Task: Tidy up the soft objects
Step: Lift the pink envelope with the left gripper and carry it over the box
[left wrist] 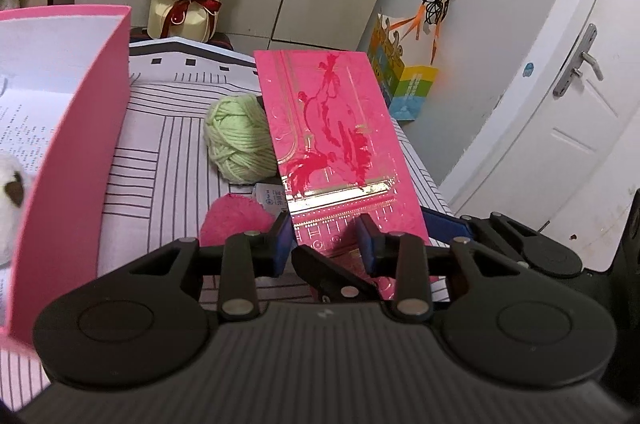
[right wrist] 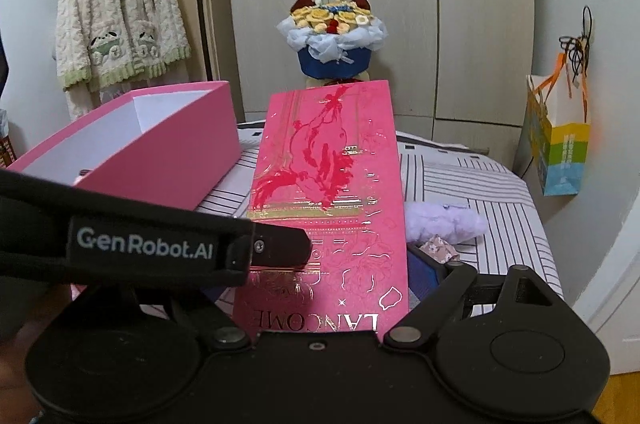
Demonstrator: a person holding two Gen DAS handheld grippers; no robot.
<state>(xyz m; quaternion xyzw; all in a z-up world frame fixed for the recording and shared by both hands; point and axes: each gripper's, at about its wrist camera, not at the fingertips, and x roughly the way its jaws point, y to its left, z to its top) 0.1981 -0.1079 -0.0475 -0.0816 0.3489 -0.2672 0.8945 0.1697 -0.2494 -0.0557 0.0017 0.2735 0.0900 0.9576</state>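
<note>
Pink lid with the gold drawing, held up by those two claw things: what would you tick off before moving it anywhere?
1. Left gripper clamped on the near edge of the flat pink cardboard lid with gold print: ok.
2. Right gripper truly gripping the lid: cannot tell. One pad lies at the lid's edge, the other finger is hidden.
3. Pink cardboard box upright with its mouth open: ok.
4. Soft things packed away: not ok. The pale green yarn ball, fluffy pink item and lilac plush toy lie outside the box on the striped cloth.
5. Lid clear of the yarn ball: cannot tell.
</note>
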